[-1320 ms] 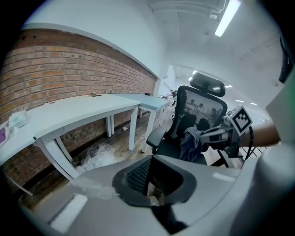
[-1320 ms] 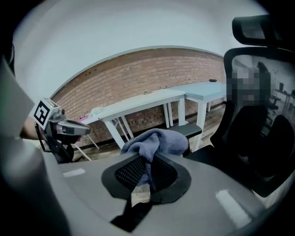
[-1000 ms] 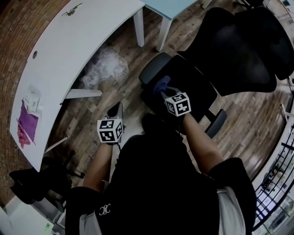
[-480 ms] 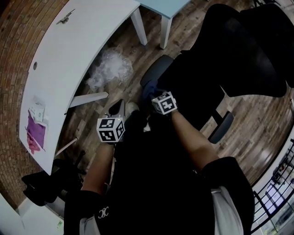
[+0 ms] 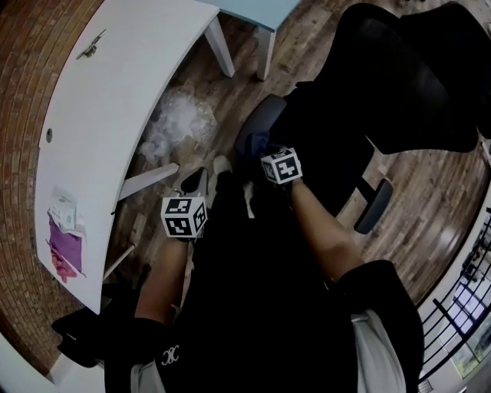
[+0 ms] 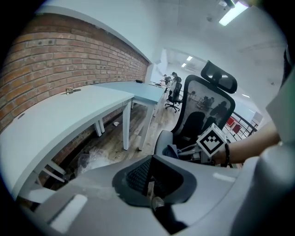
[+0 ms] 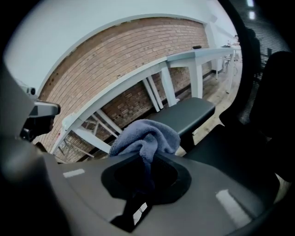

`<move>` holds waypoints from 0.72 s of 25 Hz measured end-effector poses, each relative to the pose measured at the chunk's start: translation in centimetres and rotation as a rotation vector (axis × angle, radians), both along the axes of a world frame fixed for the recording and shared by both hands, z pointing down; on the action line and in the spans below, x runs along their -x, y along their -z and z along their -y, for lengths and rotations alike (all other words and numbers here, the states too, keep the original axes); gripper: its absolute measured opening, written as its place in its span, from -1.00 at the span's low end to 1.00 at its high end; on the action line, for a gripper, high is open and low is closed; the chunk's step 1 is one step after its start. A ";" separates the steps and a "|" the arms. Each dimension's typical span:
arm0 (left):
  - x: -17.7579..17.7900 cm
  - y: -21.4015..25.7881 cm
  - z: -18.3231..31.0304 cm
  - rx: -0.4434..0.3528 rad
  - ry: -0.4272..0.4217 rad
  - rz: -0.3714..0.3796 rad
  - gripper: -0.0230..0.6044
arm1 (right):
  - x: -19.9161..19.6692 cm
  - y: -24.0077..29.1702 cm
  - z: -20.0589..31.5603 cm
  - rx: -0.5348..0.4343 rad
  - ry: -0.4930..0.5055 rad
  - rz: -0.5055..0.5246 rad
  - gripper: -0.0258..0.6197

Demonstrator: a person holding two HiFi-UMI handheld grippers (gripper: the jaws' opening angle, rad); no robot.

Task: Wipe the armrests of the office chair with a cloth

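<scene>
The black office chair [image 5: 399,77] stands at the upper right of the head view. Its near grey-black armrest [image 5: 255,121] points toward the desk; the other armrest [image 5: 374,206] is lower right. My right gripper [image 5: 265,150] is shut on a blue cloth [image 5: 258,143] at the near end of that first armrest. In the right gripper view the cloth [image 7: 146,136] bulges out of the right gripper [image 7: 146,159], with the armrest pad [image 7: 184,115] just beyond. My left gripper [image 5: 193,182] hangs shut and empty left of the chair. From the left gripper [image 6: 150,179] I see the armrest [image 6: 163,139] and the cloth [image 6: 171,150].
A curved white desk [image 5: 92,115] runs along the brick wall at left, with a pink cloth [image 5: 65,247] on it. A pale blue table [image 5: 261,11] adjoins it at top. Crumpled clear plastic [image 5: 178,123] lies on the wood floor by the desk legs. A railing [image 5: 468,307] is at right.
My right gripper has carried the cloth leftward from beside the seat to the near end of the armrest. The left gripper has barely moved.
</scene>
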State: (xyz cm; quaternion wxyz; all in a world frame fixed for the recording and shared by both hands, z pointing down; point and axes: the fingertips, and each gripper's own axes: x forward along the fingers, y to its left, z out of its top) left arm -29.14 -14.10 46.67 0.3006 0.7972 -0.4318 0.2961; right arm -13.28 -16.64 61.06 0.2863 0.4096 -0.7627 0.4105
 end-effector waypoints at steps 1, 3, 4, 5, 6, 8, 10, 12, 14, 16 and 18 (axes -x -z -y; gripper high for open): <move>0.2 0.0 0.5 0.001 -0.013 -0.004 -0.91 | -0.7 0.0 0.6 0.002 -0.042 -0.006 -0.78; 0.5 -0.1 1.5 0.004 -0.036 -0.009 -0.91 | -2.3 -0.2 1.9 0.010 -0.127 -0.013 -0.78; 0.7 -0.3 2.0 0.009 -0.045 -0.011 -0.91 | -3.1 -0.3 2.7 0.013 -0.158 -0.020 -0.78; 0.9 -0.4 2.4 0.015 -0.052 -0.013 -0.91 | -4.1 -0.3 3.4 0.012 -0.184 -0.033 -0.78; 1.1 -0.6 2.8 0.021 -0.060 -0.014 -0.91 | -5.1 -0.3 4.2 0.010 -0.212 -0.047 -0.78; 1.4 -0.8 3.7 0.029 -0.077 -0.015 -0.91 | -7.3 -0.5 6.0 0.011 -0.281 -0.066 -0.78; 1.8 -1.1 4.7 0.035 -0.090 -0.013 -0.91 | -9.4 -0.8 7.7 0.018 -0.342 -0.088 -0.78; 2.4 -1.6 5.5 0.044 -0.094 -0.012 -0.91 | -11.0 -0.8 9.3 0.022 -0.372 -0.117 -0.78; 3.1 -2.1 6.1 0.055 -0.090 -0.013 -0.91 | -12.0 -0.8 10.8 0.022 -0.370 -0.147 -0.78; 3.6 -2.5 6.9 0.061 -0.084 -0.014 -0.91 | -12.6 -0.7 12.1 0.018 -0.354 -0.172 -0.78; 4.0 -2.8 7.5 0.064 -0.076 -0.018 -0.91 | -13.0 -0.7 12.9 0.013 -0.350 -0.187 -0.78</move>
